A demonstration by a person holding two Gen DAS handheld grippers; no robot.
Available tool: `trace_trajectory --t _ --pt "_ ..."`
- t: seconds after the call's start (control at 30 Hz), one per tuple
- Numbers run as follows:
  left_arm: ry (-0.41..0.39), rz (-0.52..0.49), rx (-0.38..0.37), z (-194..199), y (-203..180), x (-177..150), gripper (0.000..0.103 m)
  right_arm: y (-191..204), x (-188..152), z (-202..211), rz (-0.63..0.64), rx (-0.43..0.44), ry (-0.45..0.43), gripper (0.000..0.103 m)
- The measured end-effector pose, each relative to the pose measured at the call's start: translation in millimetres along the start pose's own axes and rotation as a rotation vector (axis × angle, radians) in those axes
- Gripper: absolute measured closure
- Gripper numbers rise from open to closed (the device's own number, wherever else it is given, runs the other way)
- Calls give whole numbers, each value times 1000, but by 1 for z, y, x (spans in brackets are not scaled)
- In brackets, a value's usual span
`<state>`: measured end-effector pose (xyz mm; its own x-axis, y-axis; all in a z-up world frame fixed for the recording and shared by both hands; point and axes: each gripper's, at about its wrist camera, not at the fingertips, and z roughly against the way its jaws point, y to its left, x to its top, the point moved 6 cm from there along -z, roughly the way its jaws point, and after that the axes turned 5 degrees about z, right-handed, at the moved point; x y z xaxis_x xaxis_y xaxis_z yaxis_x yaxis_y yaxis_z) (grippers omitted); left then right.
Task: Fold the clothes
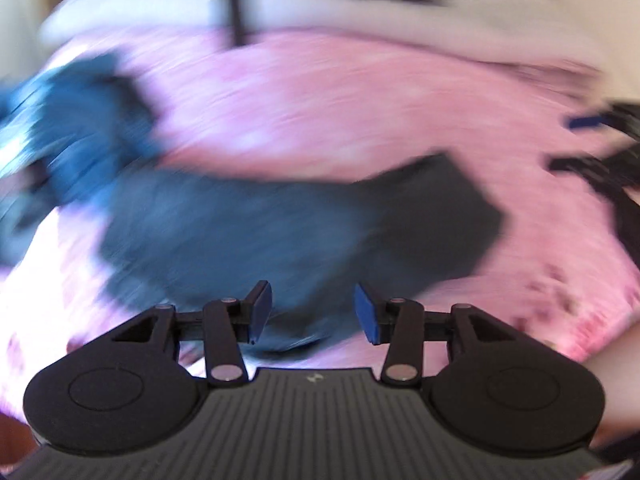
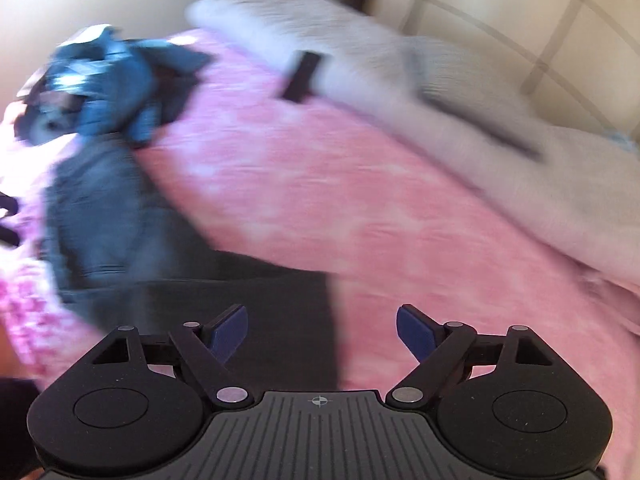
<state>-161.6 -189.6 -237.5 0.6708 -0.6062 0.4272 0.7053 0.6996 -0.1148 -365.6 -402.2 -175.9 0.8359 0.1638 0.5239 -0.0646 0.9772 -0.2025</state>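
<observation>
My left tool (image 1: 313,312) hangs with its two blue pads (image 1: 262,310) spread a moderate way apart and nothing between them. Just beyond the pads, in the left wrist view, lies a dark grey-blue garment (image 1: 288,232), spread roughly flat across the near part of the bed; both views are blurred, so its kind cannot be told. The garment's right end is darker and squarish. At its far left it runs up to a heap of blue clothes (image 1: 76,128), crumpled and bunched, resting on the same bed. The bed carries a pink patterned cover (image 1: 340,112), which fills most of the view. Along the far edge of the cover lies a pale grey blanket or pillow (image 1: 400,20), with a small dark oblong thing (image 1: 240,20) standing at its border. At the far right edge my right tool (image 1: 600,148) shows only as a dark blur.

My right tool (image 2: 322,336) has its blue pads (image 2: 228,334) set wide apart, gripping nothing. Below and just beyond its left pad lies the dark end of the same garment (image 2: 280,300); the greyer part (image 2: 112,220) extends to the far left, up to the blue heap (image 2: 108,84). The right pad stands over bare pink cover (image 2: 320,184). The pale blanket (image 2: 400,64) runs along the right and far side, the dark oblong (image 2: 302,76) at its edge. Beyond it stands a cream wall (image 2: 520,8).
</observation>
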Motion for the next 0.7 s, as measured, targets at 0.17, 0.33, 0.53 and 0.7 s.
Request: trace_trajectory --t 0.17,0.33,0.53,0.7 --pt "9 220 130 -4 94 -10 58 107 62 -69 185 242 -43 18" --pt "12 372 152 -23 177 -16 58 233 110 -161 418 424 -84 19" --pt "0 456 76 -50 220 -23 58 343 125 -266 611 460 -33 29" --pt "-9 455 -16 -65 221 -7 57 347 126 -288 650 406 21 91"
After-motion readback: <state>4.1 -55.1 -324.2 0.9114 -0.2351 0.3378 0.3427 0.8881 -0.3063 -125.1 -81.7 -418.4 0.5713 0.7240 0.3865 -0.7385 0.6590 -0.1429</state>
